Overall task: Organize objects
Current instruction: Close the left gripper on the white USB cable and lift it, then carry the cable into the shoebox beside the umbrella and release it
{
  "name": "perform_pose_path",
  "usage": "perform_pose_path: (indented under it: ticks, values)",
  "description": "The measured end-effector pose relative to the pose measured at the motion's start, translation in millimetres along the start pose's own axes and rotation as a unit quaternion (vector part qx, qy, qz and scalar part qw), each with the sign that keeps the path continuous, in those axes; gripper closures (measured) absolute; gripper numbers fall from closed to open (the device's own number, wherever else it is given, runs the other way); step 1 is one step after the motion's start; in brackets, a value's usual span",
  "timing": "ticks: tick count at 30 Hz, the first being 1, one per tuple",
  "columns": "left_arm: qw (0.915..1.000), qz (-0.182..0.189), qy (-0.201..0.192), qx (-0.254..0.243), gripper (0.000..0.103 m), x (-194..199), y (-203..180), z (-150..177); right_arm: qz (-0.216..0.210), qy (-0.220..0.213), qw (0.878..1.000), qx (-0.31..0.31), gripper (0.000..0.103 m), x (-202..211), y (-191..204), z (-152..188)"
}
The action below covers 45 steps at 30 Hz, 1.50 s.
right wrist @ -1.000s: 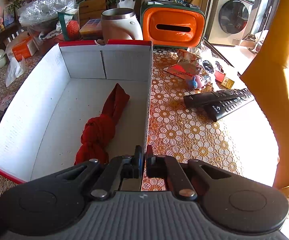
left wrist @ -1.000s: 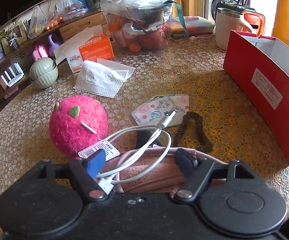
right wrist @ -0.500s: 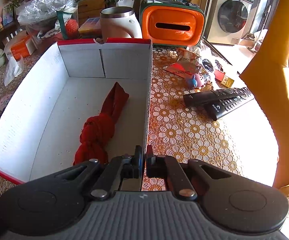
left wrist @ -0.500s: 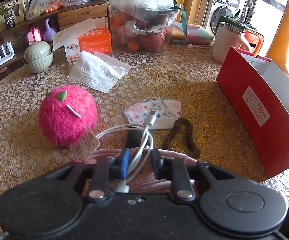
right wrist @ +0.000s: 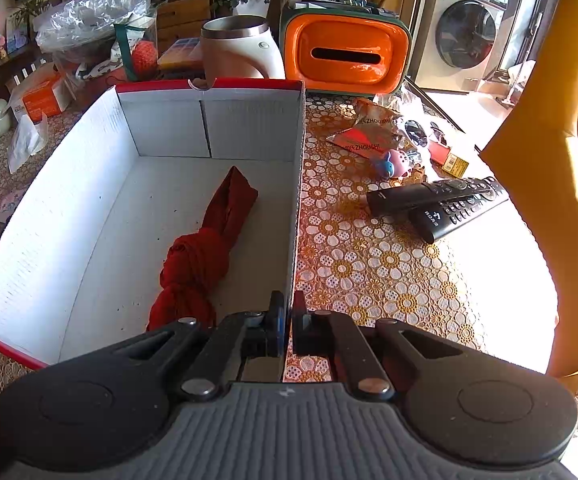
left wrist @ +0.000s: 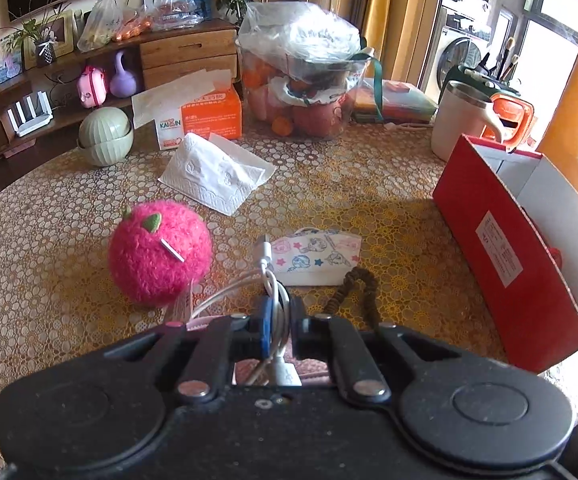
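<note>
Broadly, everything sits around the red cardboard box [right wrist: 89, 216], open-topped and white inside, standing on the lace-patterned table [left wrist: 349, 184]. Inside the box, along its right wall, lies a knotted red cloth [right wrist: 205, 252]. The right gripper [right wrist: 287, 322] is clamped fully on that right wall's near end. Outside the box's left wall, the left gripper [left wrist: 279, 326] has just been closing; its jaws now pinch a coiled white charging cable [left wrist: 267, 276], the plug pointing up and away. Left of the box lie a fuzzy pink ball [left wrist: 159, 252], a folded white tissue [left wrist: 217, 172], a cartoon-printed face mask [left wrist: 315, 256] and, nearest the gripper, a brown braided hair tie [left wrist: 359, 292]. Right of the box rest two black remote controls [right wrist: 441, 204].
</note>
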<state>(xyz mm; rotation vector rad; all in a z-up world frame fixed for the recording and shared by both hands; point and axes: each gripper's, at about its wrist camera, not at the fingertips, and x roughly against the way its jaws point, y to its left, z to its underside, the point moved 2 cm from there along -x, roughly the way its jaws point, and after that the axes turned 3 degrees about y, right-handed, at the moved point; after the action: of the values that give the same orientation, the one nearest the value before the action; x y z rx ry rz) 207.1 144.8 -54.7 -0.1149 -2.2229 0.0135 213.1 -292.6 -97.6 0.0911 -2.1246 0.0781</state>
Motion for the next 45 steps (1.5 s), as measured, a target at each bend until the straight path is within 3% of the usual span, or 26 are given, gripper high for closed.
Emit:
perform_pose_path:
  ticks: [10,14,29,37,45]
  values:
    - [0.9971,0.048,-0.058,0.015,0.097,45,-38,-27,-0.001,-0.002,1.000,-0.001,0.100,0,-1,0]
    - [0.9947,0.074,-0.071,-0.001,0.097,56,-67,-39,-0.001,-0.003,1.000,0.000,0.100,0,0,0]
    - [0.9799,0.167,-0.081,-0.074,0.097,36,-207,-66,-0.005,-0.007,1.000,-0.005,0.100,-1,-1,0]
    - [0.9779,0.166,-0.060,-0.112,0.097,-2,-264,-63,-0.015,-0.007,1.000,-0.009,0.101,-2,-5,1]
    - [0.9827,0.127,-0.025,-0.133,0.097,-51,-296,-53,-0.023,-0.006,1.000,-0.013,0.101,-2,-7,1]
